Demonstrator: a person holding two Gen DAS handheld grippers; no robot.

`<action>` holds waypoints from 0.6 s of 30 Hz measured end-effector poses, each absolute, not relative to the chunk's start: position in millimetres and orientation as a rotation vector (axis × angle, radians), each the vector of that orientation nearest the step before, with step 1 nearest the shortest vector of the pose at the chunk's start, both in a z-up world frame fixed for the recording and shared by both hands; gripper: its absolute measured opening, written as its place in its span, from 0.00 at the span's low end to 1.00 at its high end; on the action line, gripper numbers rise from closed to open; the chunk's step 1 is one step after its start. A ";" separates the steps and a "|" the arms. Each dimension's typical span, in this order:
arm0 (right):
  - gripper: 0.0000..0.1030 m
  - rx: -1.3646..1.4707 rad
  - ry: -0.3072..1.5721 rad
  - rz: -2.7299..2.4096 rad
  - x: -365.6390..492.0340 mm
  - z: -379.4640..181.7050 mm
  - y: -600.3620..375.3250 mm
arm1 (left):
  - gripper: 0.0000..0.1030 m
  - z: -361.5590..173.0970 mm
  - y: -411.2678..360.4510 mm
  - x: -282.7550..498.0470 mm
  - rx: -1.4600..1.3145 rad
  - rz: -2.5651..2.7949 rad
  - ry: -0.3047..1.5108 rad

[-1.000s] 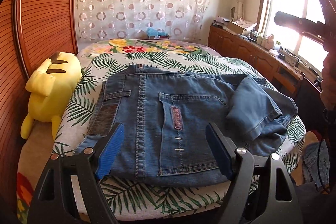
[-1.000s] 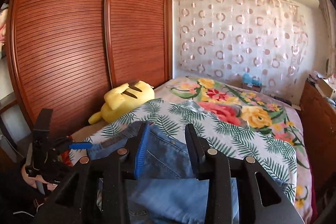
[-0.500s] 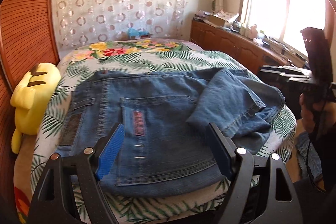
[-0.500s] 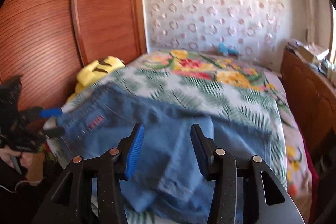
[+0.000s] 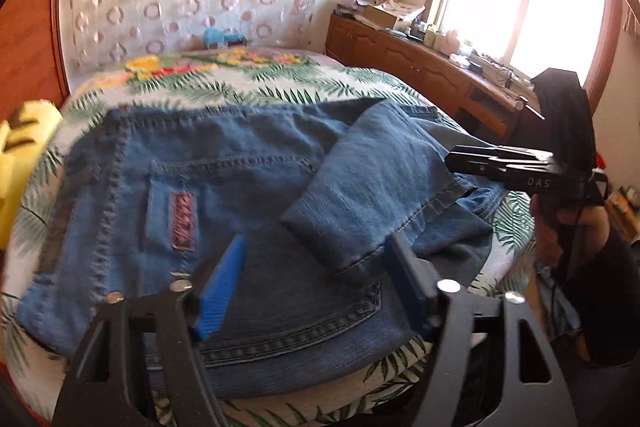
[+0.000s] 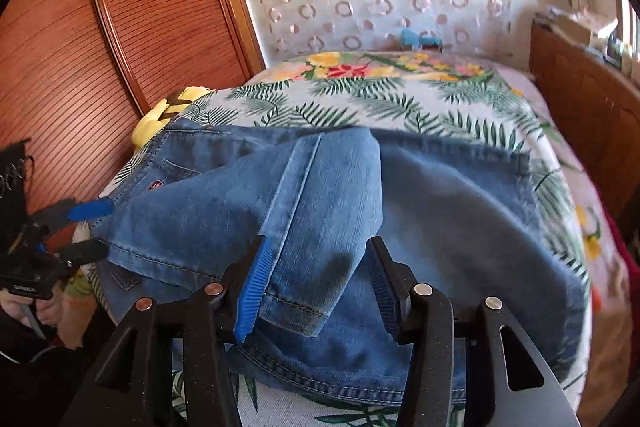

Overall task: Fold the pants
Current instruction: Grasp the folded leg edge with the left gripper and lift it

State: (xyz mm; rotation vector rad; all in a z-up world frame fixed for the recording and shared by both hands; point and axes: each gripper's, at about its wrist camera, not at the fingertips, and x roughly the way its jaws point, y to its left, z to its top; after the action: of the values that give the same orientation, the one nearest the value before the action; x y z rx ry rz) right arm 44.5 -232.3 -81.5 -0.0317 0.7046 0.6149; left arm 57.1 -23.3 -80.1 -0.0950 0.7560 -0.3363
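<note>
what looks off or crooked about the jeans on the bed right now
The jeans are not folded squarely: one leg end lies diagonally across the rest, its hem skewed, and denim is bunched unevenly at the bed's edge. Nothing looks torn or spilled. The yellow plush toy sits wedged beside the wardrobe.

Right gripper [image 6: 318,283] over the jeans [image 6: 440,211] on my palm-print bedspread [image 6: 400,107].
I see its jaws apart, the folded leg hem [image 6: 296,311] between them, pads not pressing. Left gripper [image 6: 86,227] sits at the jeans' left edge, wooden wardrobe [image 6: 100,47] behind.
</note>
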 end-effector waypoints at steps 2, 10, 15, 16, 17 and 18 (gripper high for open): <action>0.49 -0.025 0.717 0.624 44.8 -82.3 -230.3 | 0.47 -82.7 -25.4 57.1 -0.100 -0.352 0.768; 0.42 -0.007 0.761 0.671 41.2 -82.7 -216.5 | 0.13 -82.3 -37.9 51.3 -0.083 -0.394 0.761; 0.04 -0.032 0.699 0.722 33.0 -56.6 -206.0 | 0.08 -59.8 -30.9 35.7 -0.079 -0.374 0.686; 0.04 -0.033 0.673 0.737 31.2 -50.1 -206.6 | 0.08 -54.0 -27.9 31.8 -0.083 -0.368 0.669; 0.03 -0.038 0.640 0.755 27.1 -38.6 -204.4 | 0.07 -47.6 -24.2 27.0 -0.090 -0.364 0.652; 0.03 -0.050 0.607 0.766 22.6 -26.3 -201.6 | 0.07 -40.6 -19.7 21.4 -0.099 -0.361 0.631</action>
State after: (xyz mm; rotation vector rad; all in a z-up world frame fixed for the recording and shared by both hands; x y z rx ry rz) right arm 22.6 -201.6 -26.3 -0.0498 0.6073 0.7661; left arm 21.4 -19.7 -40.6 -0.0989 0.6308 -0.3615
